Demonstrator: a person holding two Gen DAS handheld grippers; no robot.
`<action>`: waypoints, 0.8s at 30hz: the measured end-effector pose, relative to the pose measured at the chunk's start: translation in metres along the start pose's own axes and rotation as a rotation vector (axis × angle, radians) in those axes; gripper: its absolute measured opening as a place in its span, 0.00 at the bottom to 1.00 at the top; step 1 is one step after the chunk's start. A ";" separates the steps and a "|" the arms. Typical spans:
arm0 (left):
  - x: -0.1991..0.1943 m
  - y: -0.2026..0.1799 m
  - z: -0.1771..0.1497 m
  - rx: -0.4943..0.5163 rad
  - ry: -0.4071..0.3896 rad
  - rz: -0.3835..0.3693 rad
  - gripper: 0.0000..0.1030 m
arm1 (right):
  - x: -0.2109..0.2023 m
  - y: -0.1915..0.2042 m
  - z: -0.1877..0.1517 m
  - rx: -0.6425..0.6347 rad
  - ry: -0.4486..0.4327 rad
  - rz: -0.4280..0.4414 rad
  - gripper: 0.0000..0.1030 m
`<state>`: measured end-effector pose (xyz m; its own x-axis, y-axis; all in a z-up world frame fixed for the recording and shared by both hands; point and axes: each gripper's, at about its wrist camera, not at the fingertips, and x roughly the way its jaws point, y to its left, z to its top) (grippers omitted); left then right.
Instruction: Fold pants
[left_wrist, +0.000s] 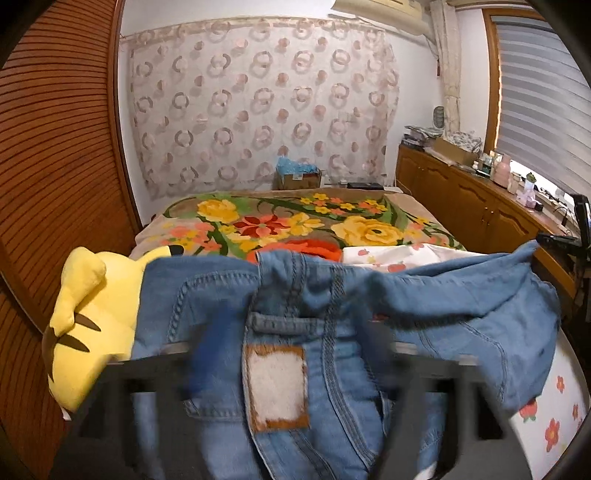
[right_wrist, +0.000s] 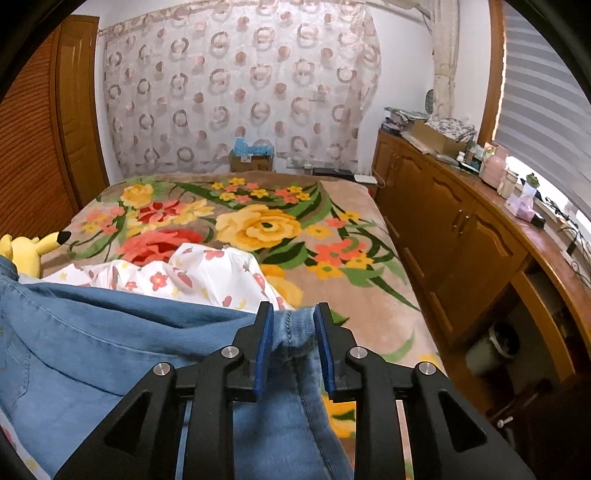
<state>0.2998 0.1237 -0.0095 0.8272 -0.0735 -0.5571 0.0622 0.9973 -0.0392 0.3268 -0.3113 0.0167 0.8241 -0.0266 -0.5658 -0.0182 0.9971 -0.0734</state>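
Observation:
Blue denim pants (left_wrist: 332, 314) hang stretched between my two grippers above the bed. In the left wrist view the waistband with its white-and-brown patch (left_wrist: 277, 384) drapes over my left gripper (left_wrist: 291, 354), whose blurred fingers are mostly hidden by the cloth. In the right wrist view my right gripper (right_wrist: 293, 314) has its blue pads (right_wrist: 264, 350) closed on a bunched edge of the pants (right_wrist: 293, 328). The rest of the denim (right_wrist: 110, 350) spreads to the left.
A floral blanket (right_wrist: 258, 221) covers the bed. A white flowered cloth (right_wrist: 192, 277) lies on it. A yellow plush toy (left_wrist: 88, 314) sits at the left. A wooden cabinet (right_wrist: 461, 229) with clutter runs along the right. A wooden door (left_wrist: 55, 184) stands at the left.

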 end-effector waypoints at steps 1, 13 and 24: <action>-0.002 -0.001 -0.003 -0.006 -0.004 -0.018 0.82 | -0.004 0.000 -0.004 0.002 -0.007 0.003 0.35; -0.005 -0.051 -0.034 0.019 0.062 -0.164 0.82 | -0.048 0.003 -0.042 -0.015 0.001 0.090 0.51; 0.018 -0.073 -0.070 0.055 0.173 -0.208 0.82 | -0.050 -0.041 -0.076 0.036 0.134 0.058 0.51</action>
<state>0.2714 0.0500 -0.0746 0.6863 -0.2710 -0.6750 0.2551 0.9587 -0.1256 0.2434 -0.3566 -0.0147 0.7395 0.0247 -0.6727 -0.0415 0.9991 -0.0088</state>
